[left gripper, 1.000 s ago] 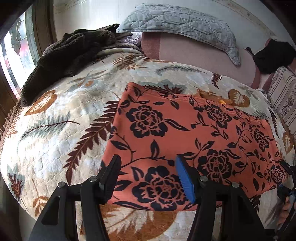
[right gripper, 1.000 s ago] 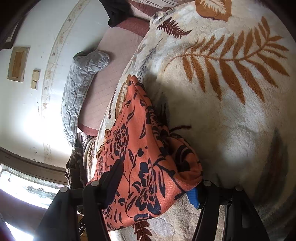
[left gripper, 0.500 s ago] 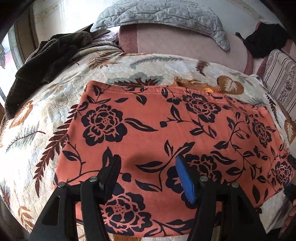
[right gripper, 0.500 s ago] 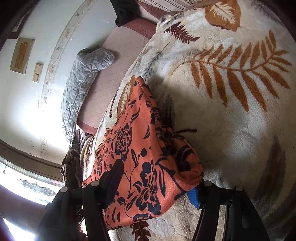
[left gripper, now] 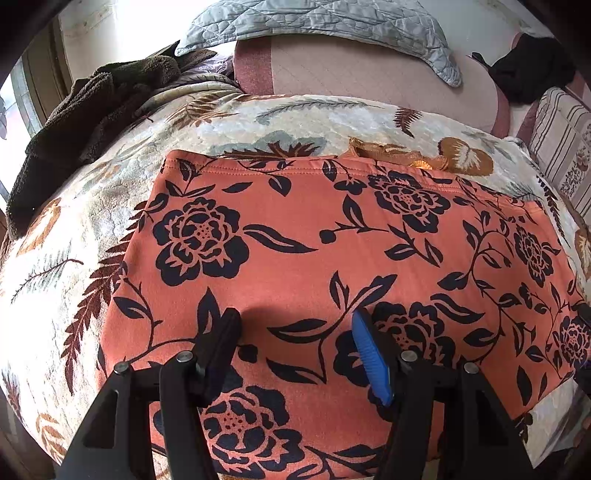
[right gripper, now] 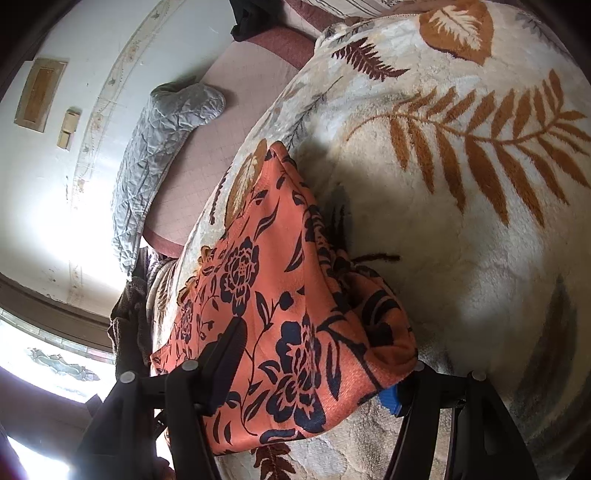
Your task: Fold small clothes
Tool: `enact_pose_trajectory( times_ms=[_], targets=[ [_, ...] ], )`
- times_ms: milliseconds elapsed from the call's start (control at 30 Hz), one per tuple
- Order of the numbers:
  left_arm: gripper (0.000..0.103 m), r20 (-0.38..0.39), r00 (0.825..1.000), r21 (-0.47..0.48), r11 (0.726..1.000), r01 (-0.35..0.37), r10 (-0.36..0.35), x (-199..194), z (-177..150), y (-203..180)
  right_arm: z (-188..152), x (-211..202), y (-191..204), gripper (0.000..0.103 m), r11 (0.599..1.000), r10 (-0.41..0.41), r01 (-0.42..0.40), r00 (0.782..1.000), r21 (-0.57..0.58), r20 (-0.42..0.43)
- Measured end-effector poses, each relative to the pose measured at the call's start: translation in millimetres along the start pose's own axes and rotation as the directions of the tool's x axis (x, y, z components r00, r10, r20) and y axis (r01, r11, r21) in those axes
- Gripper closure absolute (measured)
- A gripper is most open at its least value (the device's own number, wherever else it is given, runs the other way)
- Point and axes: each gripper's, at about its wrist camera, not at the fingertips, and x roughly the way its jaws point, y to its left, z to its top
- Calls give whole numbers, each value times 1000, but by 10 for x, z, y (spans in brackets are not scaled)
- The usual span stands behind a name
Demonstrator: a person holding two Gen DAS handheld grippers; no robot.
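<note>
An orange garment with black flowers (left gripper: 314, 258) lies spread flat on a leaf-patterned blanket (left gripper: 66, 236). My left gripper (left gripper: 295, 343) is open and empty, hovering just above the garment's near part. In the right wrist view the same garment (right gripper: 266, 295) fills the space between my right gripper's (right gripper: 314, 354) wide-open fingers, its corner bunched over the blue pad (right gripper: 391, 400). The jaws are not closed on it.
A grey quilted pillow (left gripper: 332, 22) and a pink headboard cushion (left gripper: 351, 74) lie at the back. A dark brown towel (left gripper: 81, 110) is heaped at the left by the window. A black cloth (left gripper: 532, 74) and a striped cushion (left gripper: 561, 140) sit at the right.
My left gripper has moved forward over the garment, which now fills more of its view. The right gripper has barely moved; the garment stays between its fingers.
</note>
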Motion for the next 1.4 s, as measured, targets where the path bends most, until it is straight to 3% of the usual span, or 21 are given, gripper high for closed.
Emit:
enact_pose_trajectory(
  times_ms=[133,267,333,400,467,500,600,633,767,833,1200,1333,1400],
  targets=[
    [39,32,999,7,1000,16,-16,-99,18,-60,3,-4,11,40,1000,-16,16,1000,-2,2],
    [36,-25,1000,15,1000,12,-11,140,-25,-100,12,1,35,55,998,-56,56,998,-30,2],
    [35,-14,1000,36,999,-4,5,92,-29,-136,21,17,35,56,998,-62,62,998,-25,-2],
    [35,16,1000,6,1000,26,-26,-68,-1,-97,35,4,16,54,999,-48,48,999,-6,3],
    [34,81,997,11,1000,11,-12,-198,3,-96,40,11,-1,46,1000,-24,24,1000,9,4],
    [30,80,997,27,1000,0,-2,-175,0,-115,40,23,3,45,999,-32,32,999,8,4],
    [29,-32,999,47,999,-3,5,120,-33,-128,40,70,34,44,999,-47,47,999,-6,-2],
    [28,-4,1000,43,999,-4,4,113,-47,-115,47,84,38,44,999,-53,53,999,-9,-4],
    [28,-3,1000,43,999,-6,6,97,-63,-121,54,111,67,60,994,-99,99,995,-48,-4],
    [28,-5,1000,44,999,-7,7,99,-63,-123,54,117,42,64,994,-99,98,995,-40,-4],
    [28,-9,1000,37,999,-5,5,59,-54,-113,56,133,87,72,990,-123,122,992,-74,-11],
    [28,71,997,13,1000,19,-20,-198,-109,-67,56,146,111,73,988,-132,130,991,-82,-20],
    [28,37,999,45,999,17,-19,-81,-160,-110,58,146,108,71,990,-128,126,992,-67,-18]
  ],
)
